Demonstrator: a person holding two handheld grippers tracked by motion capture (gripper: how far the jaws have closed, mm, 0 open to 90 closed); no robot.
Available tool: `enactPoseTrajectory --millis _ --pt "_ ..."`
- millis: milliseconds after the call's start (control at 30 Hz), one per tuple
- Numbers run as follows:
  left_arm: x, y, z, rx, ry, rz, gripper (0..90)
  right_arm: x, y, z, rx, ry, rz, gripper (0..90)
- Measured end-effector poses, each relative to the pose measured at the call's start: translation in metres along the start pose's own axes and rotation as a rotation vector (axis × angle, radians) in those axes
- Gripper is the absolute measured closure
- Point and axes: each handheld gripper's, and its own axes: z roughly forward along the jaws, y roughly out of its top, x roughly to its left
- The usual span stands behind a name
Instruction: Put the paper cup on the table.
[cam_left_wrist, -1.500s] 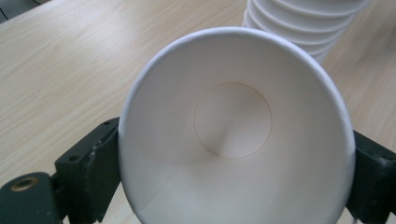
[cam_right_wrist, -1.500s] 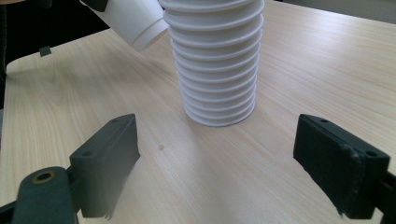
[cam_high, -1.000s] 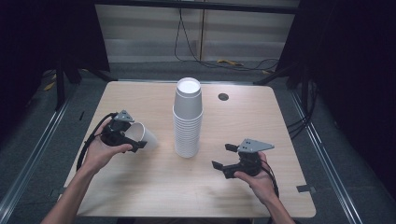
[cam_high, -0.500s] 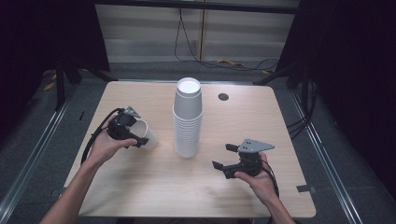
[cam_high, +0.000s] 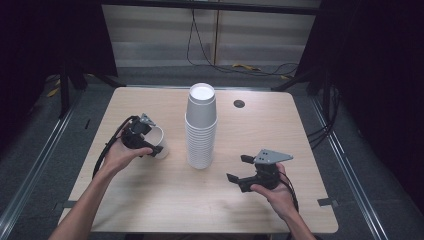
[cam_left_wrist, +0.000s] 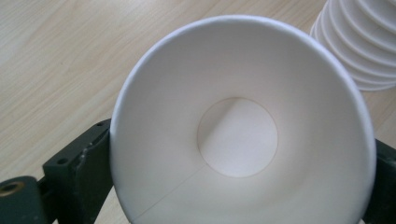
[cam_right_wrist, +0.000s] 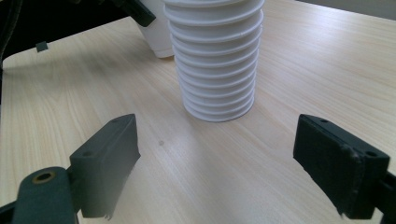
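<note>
Toward the left edge of the light wooden counter (cam_high: 150, 200), the left hand-held gripper (cam_high: 141, 142) has a single white paper cup (cam_high: 159, 142) between its jaws; the cup stands on the counter with its mouth up, just left of the tall stack of white paper cups (cam_high: 201, 127). Its jaws have just been opening, and in the left gripper view the cup (cam_left_wrist: 243, 126) sits between them, with the black pads right beside its rim on either side; whether they press on it cannot be told. Near the counter's right front corner, the right hand-held gripper (cam_high: 239, 168) hovers with its jaws spread wide and nothing between them, pointing toward the stack (cam_right_wrist: 215, 56), which stands mid-counter.
</note>
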Motion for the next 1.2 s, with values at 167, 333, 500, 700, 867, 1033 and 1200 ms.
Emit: enactPoseTrajectory --millis 167,333,500,700,867,1033,1200 --pt "0.0 0.001 0.003 -0.013 0.001 -0.008 5.0 0.0 0.0 0.001 -0.001 0.0 -0.001 14.2" --pt "-0.002 -0.001 0.009 -0.019 -0.015 -0.009 7.1 0.0 0.0 0.0 -0.001 0.003 0.005 14.2" --pt "-0.004 -0.002 0.014 -0.013 -0.01 -0.016 9.6 0.0 0.0 0.0 0.001 0.003 0.005 14.2" --pt "-0.003 -0.008 0.017 -0.022 -0.018 -0.031 12.4 -0.001 -0.001 0.001 0.0 0.003 0.013 14.2" --pt "-0.001 -0.014 0.018 -0.04 -0.025 -0.037 15.1 0.0 -0.001 0.001 0.001 0.006 0.017 14.2" --pt "-0.001 -0.021 0.018 -0.071 -0.024 -0.033 15.4 0.0 -0.001 0.003 0.003 0.009 0.014 14.3" --pt "-0.001 -0.029 0.02 -0.064 -0.028 -0.025 15.7 0.001 -0.001 0.003 0.008 0.007 0.017 14.5"
